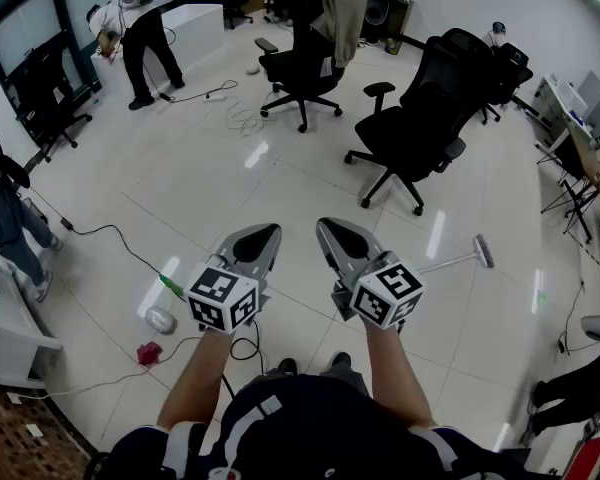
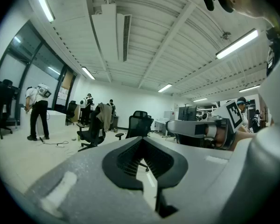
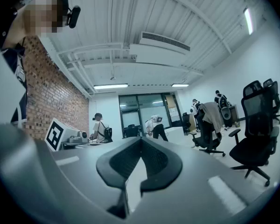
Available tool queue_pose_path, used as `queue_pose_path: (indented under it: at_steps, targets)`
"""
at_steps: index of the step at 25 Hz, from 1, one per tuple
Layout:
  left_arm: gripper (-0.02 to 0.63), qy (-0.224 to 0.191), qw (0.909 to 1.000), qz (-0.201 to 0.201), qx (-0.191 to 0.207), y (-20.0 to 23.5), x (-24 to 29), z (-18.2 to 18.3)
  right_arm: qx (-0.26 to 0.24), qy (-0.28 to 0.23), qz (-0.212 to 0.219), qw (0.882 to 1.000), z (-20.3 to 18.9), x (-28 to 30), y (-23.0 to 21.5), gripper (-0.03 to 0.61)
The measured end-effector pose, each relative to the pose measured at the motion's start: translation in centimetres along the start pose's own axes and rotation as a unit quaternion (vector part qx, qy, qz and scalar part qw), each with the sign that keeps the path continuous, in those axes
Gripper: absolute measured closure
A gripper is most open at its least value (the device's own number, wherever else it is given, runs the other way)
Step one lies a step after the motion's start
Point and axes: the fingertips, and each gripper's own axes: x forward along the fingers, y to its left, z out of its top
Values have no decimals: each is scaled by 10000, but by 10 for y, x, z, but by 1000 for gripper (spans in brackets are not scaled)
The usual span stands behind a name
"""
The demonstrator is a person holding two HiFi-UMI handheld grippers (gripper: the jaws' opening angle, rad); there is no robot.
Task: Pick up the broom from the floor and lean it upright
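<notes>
broom (image 1: 462,260) lying flat on floor (image 1: 280,183), untouched | left gripper (image 1: 263,234) hovering, claw pressed together, empty | right gripper (image 1: 332,226) hovering, pressed together, empty

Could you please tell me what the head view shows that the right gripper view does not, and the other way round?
Only the head view: the broom lying on the floor, to the right of the right hand-held gripper.
Only the right gripper view: a brick wall and that gripper's jaws, together with nothing between them.
Both: the black office chairs and a person bent over at the far side.
</notes>
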Motion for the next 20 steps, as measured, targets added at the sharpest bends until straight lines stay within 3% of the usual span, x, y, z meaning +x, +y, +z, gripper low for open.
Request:
queue_pose_path:
  at_steps: [4, 9, 20]
  targets:
    - [614, 7, 9995, -319, 27, -19, 27, -2, -132, 26, -360, 9993, 0, -23, -23, 577]
    - [614, 145, 9935, -1123, 68, -74, 68, -12, -67, -57, -1243, 9922, 1, -84, -63, 577]
    - [614, 523, 9639, -2607, 140, -219, 146, -41, 83, -240, -2732, 9616, 4, -234, -130, 577]
